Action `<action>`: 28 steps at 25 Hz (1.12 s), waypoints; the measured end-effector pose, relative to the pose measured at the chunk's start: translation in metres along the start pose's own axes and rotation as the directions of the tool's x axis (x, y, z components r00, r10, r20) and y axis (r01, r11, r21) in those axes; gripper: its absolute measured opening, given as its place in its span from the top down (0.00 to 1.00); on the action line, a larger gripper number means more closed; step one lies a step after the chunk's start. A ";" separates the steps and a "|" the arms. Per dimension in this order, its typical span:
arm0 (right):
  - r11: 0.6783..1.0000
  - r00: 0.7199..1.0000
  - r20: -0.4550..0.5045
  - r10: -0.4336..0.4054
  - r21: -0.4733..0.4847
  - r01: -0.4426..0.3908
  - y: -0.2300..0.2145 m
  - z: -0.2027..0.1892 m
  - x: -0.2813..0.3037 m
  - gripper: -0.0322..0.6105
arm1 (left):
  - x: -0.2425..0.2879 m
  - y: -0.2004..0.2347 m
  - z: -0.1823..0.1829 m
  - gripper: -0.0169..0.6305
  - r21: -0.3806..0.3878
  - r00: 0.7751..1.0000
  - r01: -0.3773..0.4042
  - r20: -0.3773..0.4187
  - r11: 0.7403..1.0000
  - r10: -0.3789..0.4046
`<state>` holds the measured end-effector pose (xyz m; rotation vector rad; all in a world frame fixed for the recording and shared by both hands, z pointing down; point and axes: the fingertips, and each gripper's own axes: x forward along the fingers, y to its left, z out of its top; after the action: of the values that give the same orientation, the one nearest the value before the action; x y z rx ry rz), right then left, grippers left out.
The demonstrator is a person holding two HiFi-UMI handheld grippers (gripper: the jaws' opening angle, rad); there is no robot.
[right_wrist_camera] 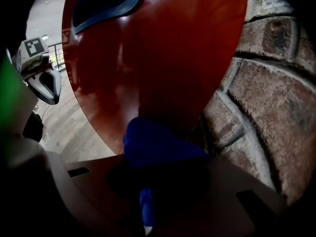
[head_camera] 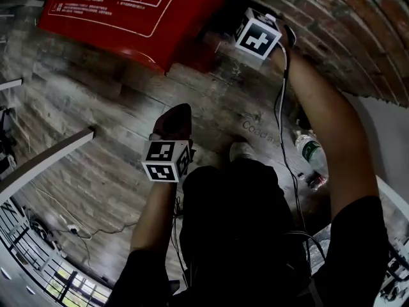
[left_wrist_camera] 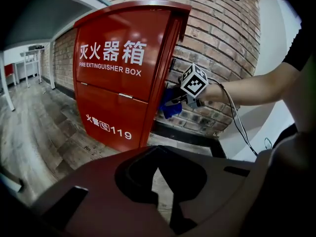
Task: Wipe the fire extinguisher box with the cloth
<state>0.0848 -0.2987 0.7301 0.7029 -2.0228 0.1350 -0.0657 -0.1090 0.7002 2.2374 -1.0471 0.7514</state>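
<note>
The red fire extinguisher box (left_wrist_camera: 123,73) stands on the floor against a brick wall (left_wrist_camera: 217,28); it is at the top left of the head view (head_camera: 134,5). My right gripper (left_wrist_camera: 185,95) is shut on a blue cloth (left_wrist_camera: 170,106) and holds it against the box's right side, by the wall. In the right gripper view the cloth (right_wrist_camera: 158,147) bulges out of the gripper (right_wrist_camera: 158,181) and presses on the glossy red panel (right_wrist_camera: 163,58). My left gripper (head_camera: 176,117) hangs over the floor well in front of the box, jaws together and holding nothing (left_wrist_camera: 160,181).
A plastic bottle (head_camera: 310,147) lies on the wooden floor near the person's right side. A white table edge (head_camera: 51,155) crosses at the left, with cables (head_camera: 70,229) on the floor below it. A white wall (left_wrist_camera: 276,48) meets the brick on the right.
</note>
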 end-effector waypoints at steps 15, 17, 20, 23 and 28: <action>0.996 1.000 0.027 0.007 -0.086 -0.004 0.104 0.027 -0.013 0.80 | -0.028 -0.011 -0.073 0.97 0.010 0.997 0.026 0.065 1.000 -0.027; 0.995 0.998 0.046 0.040 -0.088 -0.036 0.127 0.033 -0.012 0.80 | -0.034 -0.007 -0.080 0.97 0.000 0.998 0.021 0.066 1.000 -0.021; 0.992 0.995 0.054 0.079 -0.098 -0.074 0.151 0.038 -0.009 0.80 | -0.043 -0.008 -0.083 0.97 -0.009 0.996 0.018 0.082 1.000 -0.017; 0.985 0.993 0.011 0.119 -0.124 -0.117 0.169 0.031 0.005 0.80 | -0.048 -0.010 -0.087 0.97 -0.009 0.996 0.015 0.083 1.000 -0.014; 0.983 0.990 -0.026 0.135 -0.119 -0.137 0.171 0.004 0.046 0.80 | -0.049 -0.005 -0.095 0.97 -0.036 0.997 -0.005 0.081 0.999 0.008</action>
<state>-0.0264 -0.1777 0.7973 0.4861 -2.0434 0.0979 -0.1116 -0.0179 0.7310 2.2511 -1.0986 0.6441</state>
